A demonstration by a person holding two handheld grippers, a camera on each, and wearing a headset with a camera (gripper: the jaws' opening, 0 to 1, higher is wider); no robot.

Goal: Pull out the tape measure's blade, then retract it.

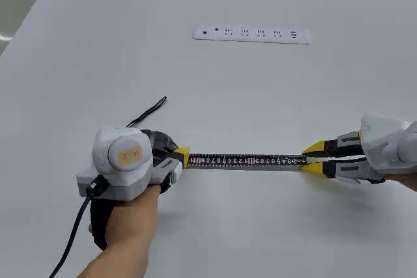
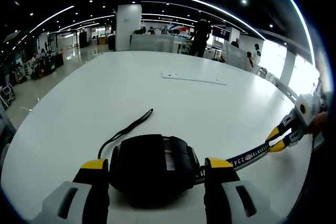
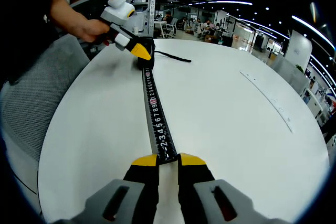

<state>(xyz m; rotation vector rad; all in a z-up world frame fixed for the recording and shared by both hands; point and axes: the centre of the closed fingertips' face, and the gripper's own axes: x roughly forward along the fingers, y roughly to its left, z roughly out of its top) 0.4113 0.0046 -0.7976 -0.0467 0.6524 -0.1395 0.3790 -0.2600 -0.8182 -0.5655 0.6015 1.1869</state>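
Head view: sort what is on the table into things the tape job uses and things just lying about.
In use: tape measure case, gripped by the left claw; blade, drawn out, its end pinched by the right claw.
Lying about: power strip on the far side of the table.

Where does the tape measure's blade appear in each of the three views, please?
Head view: the blade lies level across the lower middle, from the left gripper to the right gripper.
Left gripper view: lower right, leaving the black case toward the right.
Right gripper view: running up from the jaws, just left of centre.
Shared landmark: the white power strip, beyond the blade.
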